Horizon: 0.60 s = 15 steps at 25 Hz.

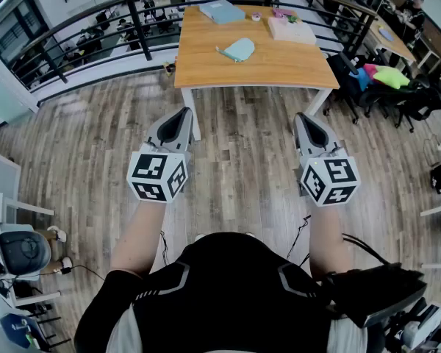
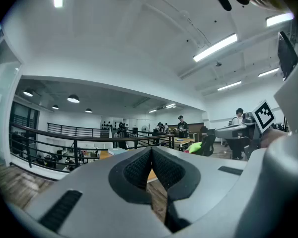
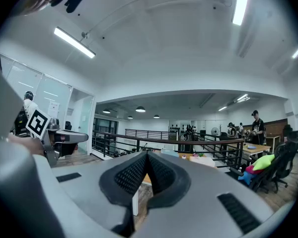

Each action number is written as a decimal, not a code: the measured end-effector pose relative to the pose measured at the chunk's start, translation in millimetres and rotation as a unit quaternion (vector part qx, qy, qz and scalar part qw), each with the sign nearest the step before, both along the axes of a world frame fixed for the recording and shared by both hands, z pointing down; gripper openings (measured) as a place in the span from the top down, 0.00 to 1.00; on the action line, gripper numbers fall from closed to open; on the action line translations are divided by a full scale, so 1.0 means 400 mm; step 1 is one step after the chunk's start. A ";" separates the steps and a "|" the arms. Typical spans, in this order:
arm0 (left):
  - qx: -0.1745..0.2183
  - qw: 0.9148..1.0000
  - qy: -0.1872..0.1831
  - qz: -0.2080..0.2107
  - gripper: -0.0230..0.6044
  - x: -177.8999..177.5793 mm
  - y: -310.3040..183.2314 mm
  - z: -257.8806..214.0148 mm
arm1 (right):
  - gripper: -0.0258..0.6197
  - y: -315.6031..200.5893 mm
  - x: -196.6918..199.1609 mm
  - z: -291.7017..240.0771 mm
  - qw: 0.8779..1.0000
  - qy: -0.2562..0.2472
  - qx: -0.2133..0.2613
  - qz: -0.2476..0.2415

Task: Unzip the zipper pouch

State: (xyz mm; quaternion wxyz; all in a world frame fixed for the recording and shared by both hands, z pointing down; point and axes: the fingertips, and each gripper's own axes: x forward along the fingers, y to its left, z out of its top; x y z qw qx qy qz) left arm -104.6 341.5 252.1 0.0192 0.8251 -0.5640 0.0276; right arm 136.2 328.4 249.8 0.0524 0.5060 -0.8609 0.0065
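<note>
A pale teal zipper pouch (image 1: pixel 239 48) lies flat near the middle of a wooden table (image 1: pixel 279 68) ahead of me. My left gripper (image 1: pixel 182 115) is held over the floor short of the table's left front corner, jaws shut with nothing between them. My right gripper (image 1: pixel 305 118) hangs level with it near the table's right front leg, also shut and empty. In the left gripper view the pads (image 2: pixel 139 171) meet at the tip, and the right gripper view shows the same closed pads (image 3: pixel 134 174). Both grippers are well short of the pouch.
On the table's far side lie a light blue folder (image 1: pixel 222 10), a stack of pale papers (image 1: pixel 292 31) and small items (image 1: pixel 256 17). A black railing (image 1: pixel 95 28) runs behind the table. Office chairs with bright bags (image 1: pixel 386 79) stand to the right. White furniture (image 1: pixel 7 190) stands at my left.
</note>
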 end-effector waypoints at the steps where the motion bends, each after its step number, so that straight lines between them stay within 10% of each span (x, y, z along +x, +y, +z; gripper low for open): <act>1: 0.001 1.000 0.000 -0.001 0.92 0.001 0.000 0.000 | 0.95 -0.001 0.002 0.002 1.000 -0.002 -0.001 0.000; 15: 0.007 1.000 0.001 0.007 0.91 0.032 0.006 0.004 | 0.90 0.007 0.017 -0.009 1.000 -0.005 0.005 -0.010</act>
